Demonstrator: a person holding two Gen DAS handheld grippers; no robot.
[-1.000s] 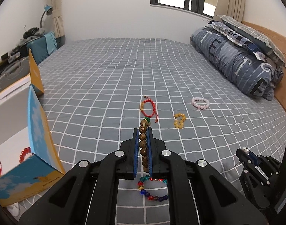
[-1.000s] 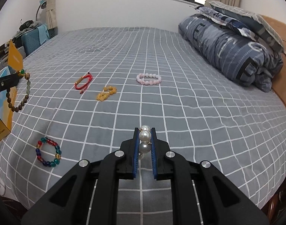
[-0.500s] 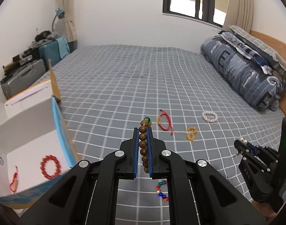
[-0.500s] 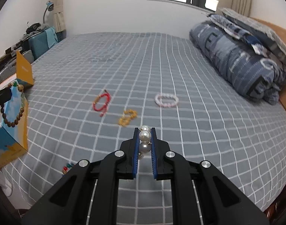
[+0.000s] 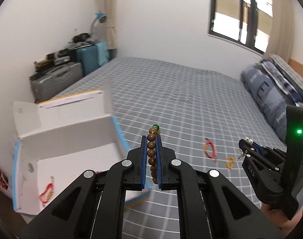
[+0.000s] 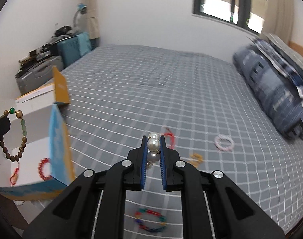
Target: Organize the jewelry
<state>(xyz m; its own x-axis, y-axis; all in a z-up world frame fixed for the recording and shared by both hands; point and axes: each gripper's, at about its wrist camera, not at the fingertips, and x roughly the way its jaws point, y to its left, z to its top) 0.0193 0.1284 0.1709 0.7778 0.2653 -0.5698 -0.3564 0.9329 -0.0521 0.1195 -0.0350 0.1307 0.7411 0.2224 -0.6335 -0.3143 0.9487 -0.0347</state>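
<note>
We carry a bracelet in each hand-held gripper above a grid-patterned bed.

Our left hand-held gripper (image 5: pixel 151 139) is clenched on a wooden bead bracelet (image 5: pixel 152 155), the open white box (image 5: pixel 67 139) just left of it; our right hand-held gripper (image 6: pixel 153 139) clamps a pearl bracelet (image 6: pixel 153 144), with red (image 6: pixel 170 137), yellow (image 6: pixel 196 158) and pink (image 6: pixel 224 143) bracelets lying on the bed (image 6: pixel 161 91) beyond.

White walls (image 5: pixel 161 20), dark-framed window (image 5: pixel 241 14), grey checked bed (image 5: pixel 181 91), stacked suitcases (image 5: pixel 57 79), beige curtain (image 5: pixel 109 14)
</note>
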